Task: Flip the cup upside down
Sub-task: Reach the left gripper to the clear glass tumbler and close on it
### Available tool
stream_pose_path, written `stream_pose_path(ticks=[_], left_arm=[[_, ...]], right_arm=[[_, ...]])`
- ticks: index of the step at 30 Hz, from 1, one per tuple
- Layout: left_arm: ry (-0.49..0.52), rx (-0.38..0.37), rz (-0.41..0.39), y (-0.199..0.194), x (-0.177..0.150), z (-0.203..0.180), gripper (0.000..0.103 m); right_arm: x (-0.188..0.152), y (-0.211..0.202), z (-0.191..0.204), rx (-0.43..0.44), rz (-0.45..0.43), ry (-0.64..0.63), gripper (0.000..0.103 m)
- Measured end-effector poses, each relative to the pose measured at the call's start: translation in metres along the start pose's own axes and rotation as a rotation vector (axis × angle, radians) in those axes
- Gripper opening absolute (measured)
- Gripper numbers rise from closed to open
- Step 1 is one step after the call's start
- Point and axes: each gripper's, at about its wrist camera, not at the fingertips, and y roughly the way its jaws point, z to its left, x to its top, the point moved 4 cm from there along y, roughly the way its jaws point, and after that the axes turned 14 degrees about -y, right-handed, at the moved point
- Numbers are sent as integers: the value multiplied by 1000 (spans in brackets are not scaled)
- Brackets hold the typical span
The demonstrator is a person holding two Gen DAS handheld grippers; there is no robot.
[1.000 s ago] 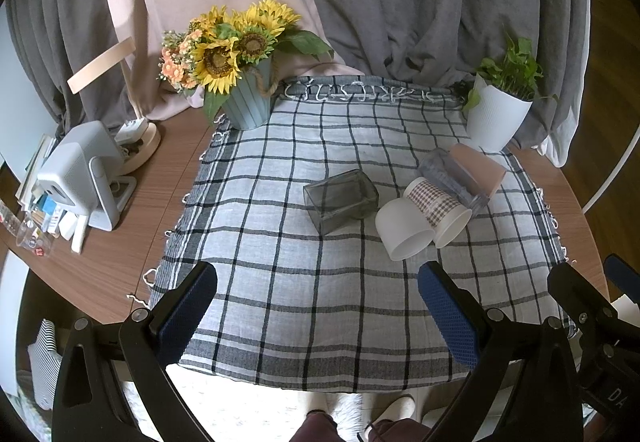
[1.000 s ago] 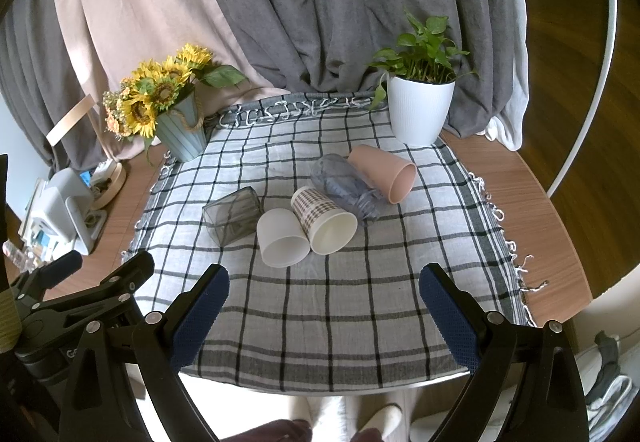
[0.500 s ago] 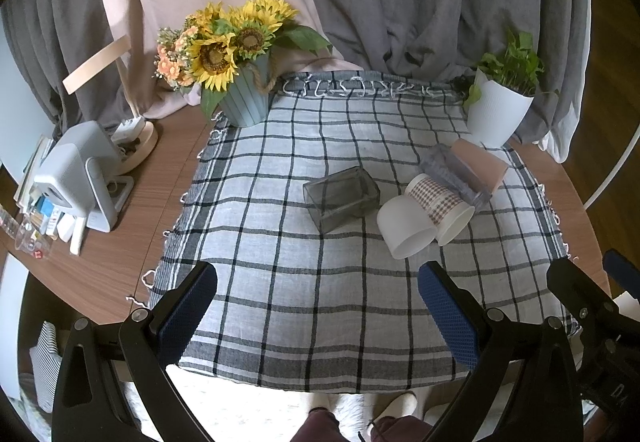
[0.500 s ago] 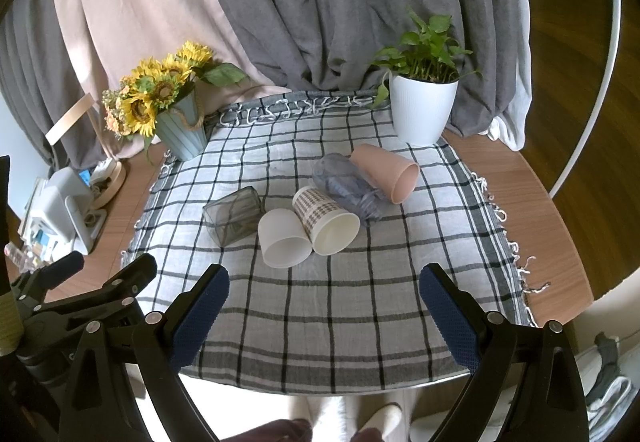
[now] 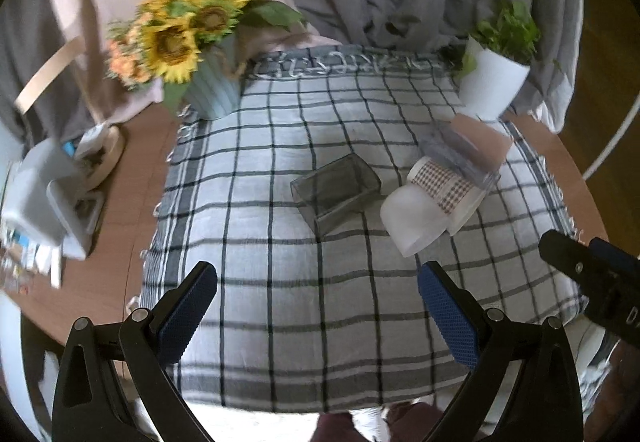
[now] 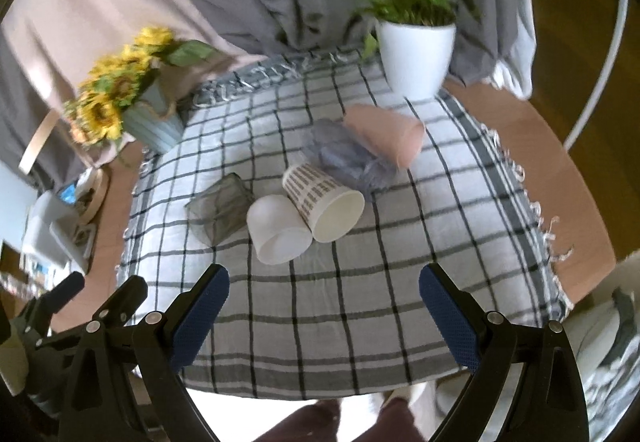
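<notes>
Several cups lie on their sides on the checked cloth (image 6: 360,290): a white cup (image 6: 276,230), a patterned paper cup (image 6: 324,197), a clear bluish cup (image 6: 348,157), a pink cup (image 6: 388,133) and a square smoky grey cup (image 6: 220,205). In the left wrist view the grey cup (image 5: 336,189) lies ahead, with the white cup (image 5: 412,217) and patterned cup (image 5: 448,189) to its right. My left gripper (image 5: 316,314) is open and empty above the cloth's near part. My right gripper (image 6: 324,314) is open and empty, short of the white cup.
A sunflower pot (image 5: 208,81) stands at the cloth's back left, a white plant pot (image 6: 416,53) at the back right. A white device (image 5: 48,197) and clutter sit on the wooden table (image 5: 132,201) at left. Grey curtains hang behind.
Both grippers have moved forward toward the cups, so the cups look larger and closer. The views are blurred by motion. No cup has moved.
</notes>
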Motion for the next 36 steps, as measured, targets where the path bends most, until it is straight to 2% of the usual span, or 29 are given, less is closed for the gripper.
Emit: stream_pose_path(ticks=[9, 15, 23, 32, 36], left_arm=[[249, -30, 90, 59, 27, -10, 102], [418, -68, 166, 95, 42, -31, 101], [577, -73, 283, 143, 40, -52, 98], [667, -53, 350, 185, 35, -56, 92], [675, -61, 360, 196, 37, -57, 82]], right_arm=[[-5, 30, 4, -32, 77, 189, 96], [-16, 55, -1, -50, 138, 380, 96], [-30, 85, -5, -62, 208, 555, 96], [-37, 107, -2, -86, 247, 638, 96], [-39, 116, -3, -93, 268, 663, 96]])
